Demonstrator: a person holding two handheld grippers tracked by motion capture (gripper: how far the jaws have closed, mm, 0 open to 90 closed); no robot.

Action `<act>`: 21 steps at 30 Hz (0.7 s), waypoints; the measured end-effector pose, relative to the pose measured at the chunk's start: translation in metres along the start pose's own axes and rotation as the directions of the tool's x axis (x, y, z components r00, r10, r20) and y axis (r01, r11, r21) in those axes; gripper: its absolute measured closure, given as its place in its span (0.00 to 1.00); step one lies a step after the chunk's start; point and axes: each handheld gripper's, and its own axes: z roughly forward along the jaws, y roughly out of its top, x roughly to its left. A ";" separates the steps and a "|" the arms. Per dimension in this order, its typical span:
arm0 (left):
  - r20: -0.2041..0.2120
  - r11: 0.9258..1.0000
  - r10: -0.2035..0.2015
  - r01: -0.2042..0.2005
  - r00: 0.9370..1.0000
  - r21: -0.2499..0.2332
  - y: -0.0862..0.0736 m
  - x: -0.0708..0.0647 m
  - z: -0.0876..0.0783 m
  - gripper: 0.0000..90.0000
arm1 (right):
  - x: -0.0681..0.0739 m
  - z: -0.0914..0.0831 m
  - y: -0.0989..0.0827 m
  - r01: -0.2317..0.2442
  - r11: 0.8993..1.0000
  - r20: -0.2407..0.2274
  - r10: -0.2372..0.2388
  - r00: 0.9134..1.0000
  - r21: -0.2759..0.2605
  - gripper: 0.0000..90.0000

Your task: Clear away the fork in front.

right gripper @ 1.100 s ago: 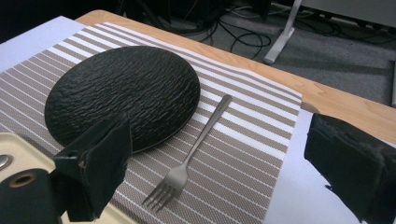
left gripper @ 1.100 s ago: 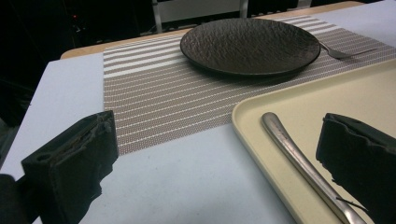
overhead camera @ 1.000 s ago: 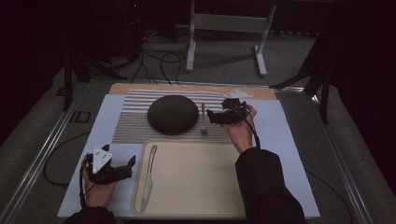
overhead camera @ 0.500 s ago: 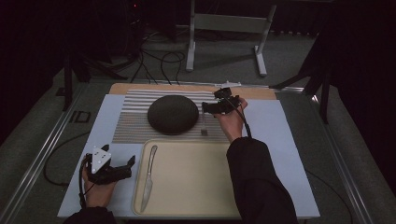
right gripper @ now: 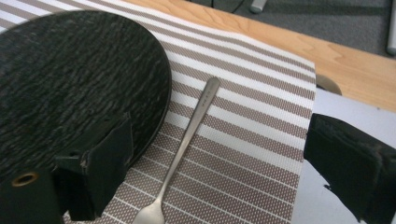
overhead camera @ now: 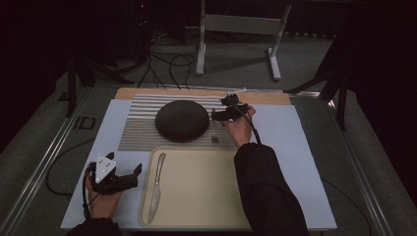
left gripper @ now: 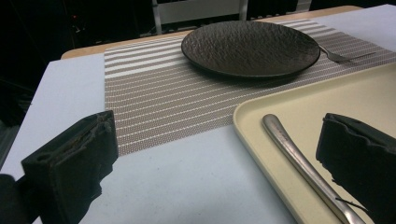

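Overhead, the right gripper (overhead camera: 215, 115) hovers over the far right part of the striped brown-and-white woven placemat (overhead camera: 142, 129), just right of the round black textured plate (overhead camera: 182, 120). Its jaws are spread wide and grasp nothing; in the right gripper view they straddle the slim silver metal fork (right gripper: 187, 140), which lies flat on the placemat just beside the plate's rim, handle toward the far edge and tines toward the near one. Faint stamped lettering shows on the fork's handle, too small to read.

The left gripper (overhead camera: 136, 175) sits low at the near left, over the pale blue table cover (overhead camera: 295, 147), its jaws likewise parted and empty. Just right of it, a silver table knife (overhead camera: 156, 187) lies along the left side of the cream rectangular plastic tray (overhead camera: 201, 189); in the left gripper view the knife's handle (left gripper: 299, 163) runs close by the right-hand jaw.

Counted: one plate, one fork, one knife, one tray, one placemat, two grippers. A strip of bare wooden tabletop (overhead camera: 265, 97) shows at the far edge. No brand or label can be read anywhere.
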 end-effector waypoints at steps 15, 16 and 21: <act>-0.001 1.000 -0.010 0.010 1.000 -0.007 0.000 0.003 -0.001 0.00 | 0.008 0.031 -0.015 -0.049 0.992 0.013 0.048 0.999 0.118 0.29; -0.001 1.000 -0.010 0.010 1.000 -0.007 0.000 0.003 -0.001 0.00 | 0.009 0.032 -0.016 -0.049 0.991 0.011 0.048 0.999 0.121 0.32; -0.001 1.000 -0.009 0.009 1.000 -0.006 0.000 0.002 -0.001 0.00 | 0.014 0.038 -0.019 -0.061 0.987 0.001 0.061 0.998 0.150 0.50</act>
